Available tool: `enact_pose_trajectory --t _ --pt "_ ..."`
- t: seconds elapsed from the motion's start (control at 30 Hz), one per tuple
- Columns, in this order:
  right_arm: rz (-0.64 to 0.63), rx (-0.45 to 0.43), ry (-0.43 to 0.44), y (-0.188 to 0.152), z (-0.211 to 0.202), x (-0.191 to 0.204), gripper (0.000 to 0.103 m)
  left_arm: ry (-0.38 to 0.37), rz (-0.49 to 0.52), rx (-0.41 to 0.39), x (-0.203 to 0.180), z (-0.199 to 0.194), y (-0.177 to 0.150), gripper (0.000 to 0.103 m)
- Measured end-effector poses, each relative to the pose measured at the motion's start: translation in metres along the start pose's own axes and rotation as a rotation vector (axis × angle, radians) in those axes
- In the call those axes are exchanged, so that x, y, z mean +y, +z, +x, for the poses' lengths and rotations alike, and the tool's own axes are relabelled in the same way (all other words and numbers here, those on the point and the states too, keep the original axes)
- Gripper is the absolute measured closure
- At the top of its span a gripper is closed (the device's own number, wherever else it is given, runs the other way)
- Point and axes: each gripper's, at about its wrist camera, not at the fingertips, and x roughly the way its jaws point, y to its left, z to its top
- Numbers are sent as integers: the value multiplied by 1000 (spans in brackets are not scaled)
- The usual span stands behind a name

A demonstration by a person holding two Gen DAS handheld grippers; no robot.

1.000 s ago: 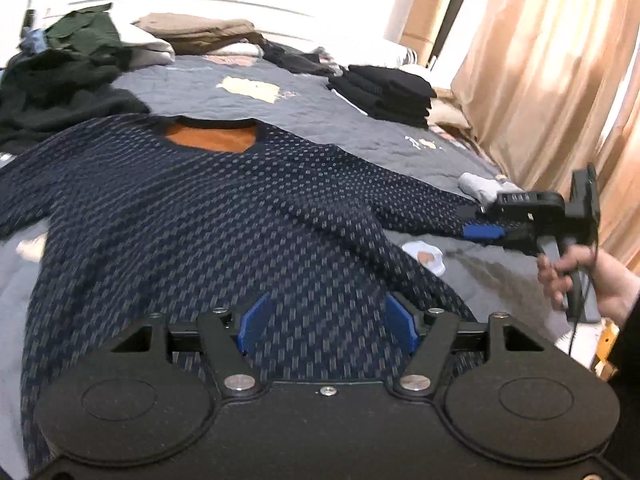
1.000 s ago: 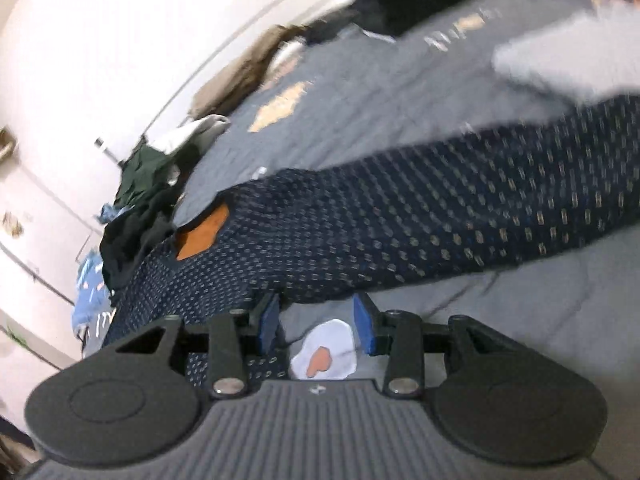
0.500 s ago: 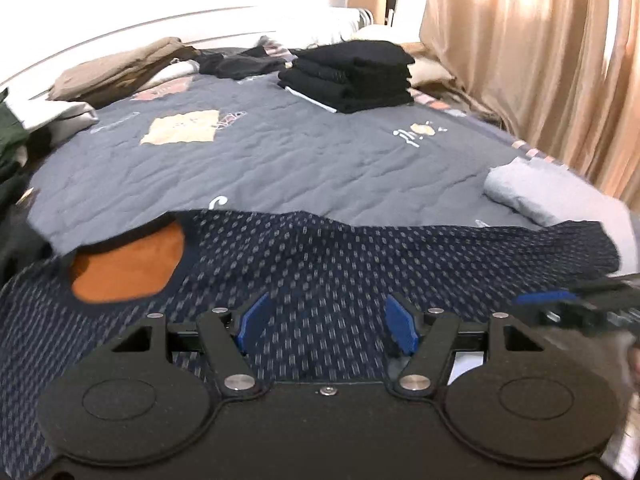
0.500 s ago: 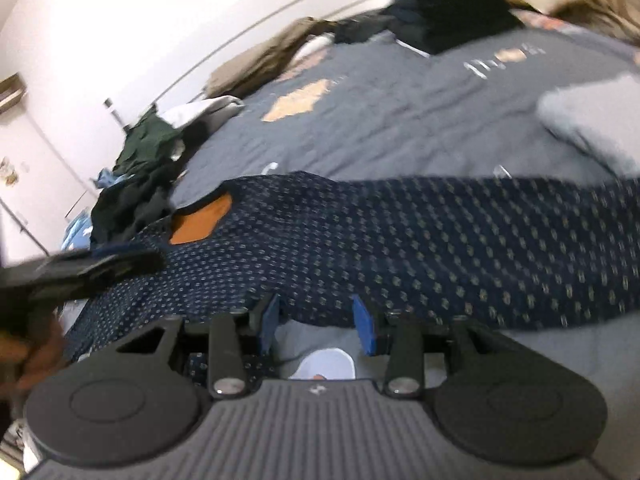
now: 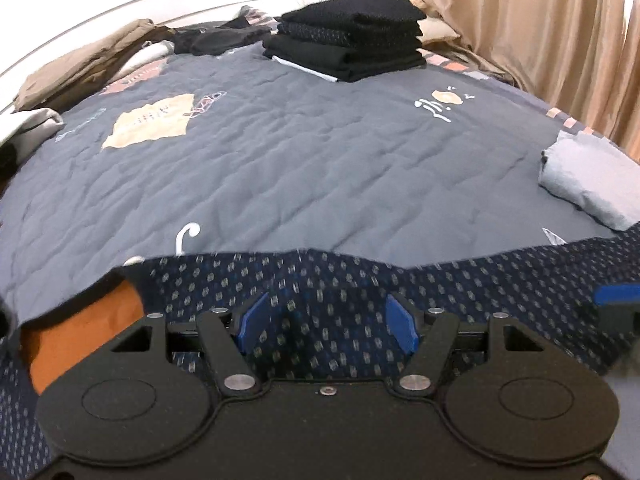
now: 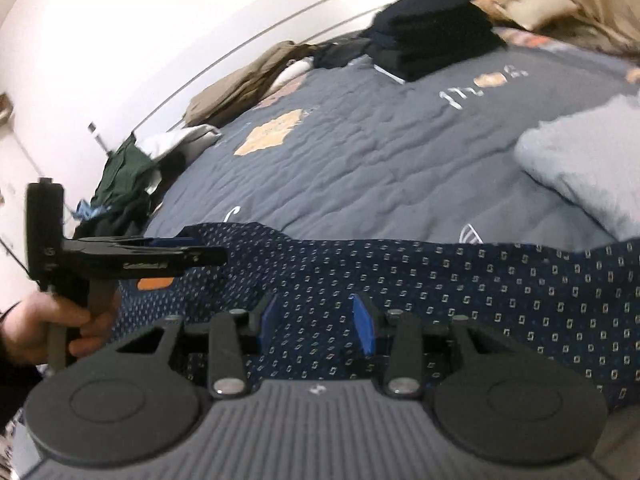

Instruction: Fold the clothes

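A navy dotted sweater with an orange inner collar lies flat on the grey quilt; it also shows in the right wrist view. My left gripper is open, low over the shoulder beside the collar, with fabric between its blue pads. My right gripper is open over the sleeve, further right. The left gripper, held in a hand, shows at the left of the right wrist view. A blue tip of the right gripper shows at the right edge of the left wrist view.
A stack of folded black clothes sits at the back. A folded grey garment lies at the right edge. Brown clothes and a dark green pile lie at the back left. Curtains hang on the right.
Both grippers have moved forward and lower over the sweater, the left from the body up to the shoulder by the collar, the right onto the sleeve. Both stayed open.
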Motion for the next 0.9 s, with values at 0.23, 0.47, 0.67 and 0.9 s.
enact_pose_trajectory --t 0.23,0.47,0.67,0.9 --pt "13 9 18 0 6 1 63 -67 7 10 2 25 28 38" --pt "8 20 26 0 10 8 63 -38 79 194 3 71 31 37" --pt "12 19 25 -1 11 9 63 -49 86 225 3 83 24 46" --pt "11 11 33 -1 9 11 63 -56 53 157 5 83 25 96"
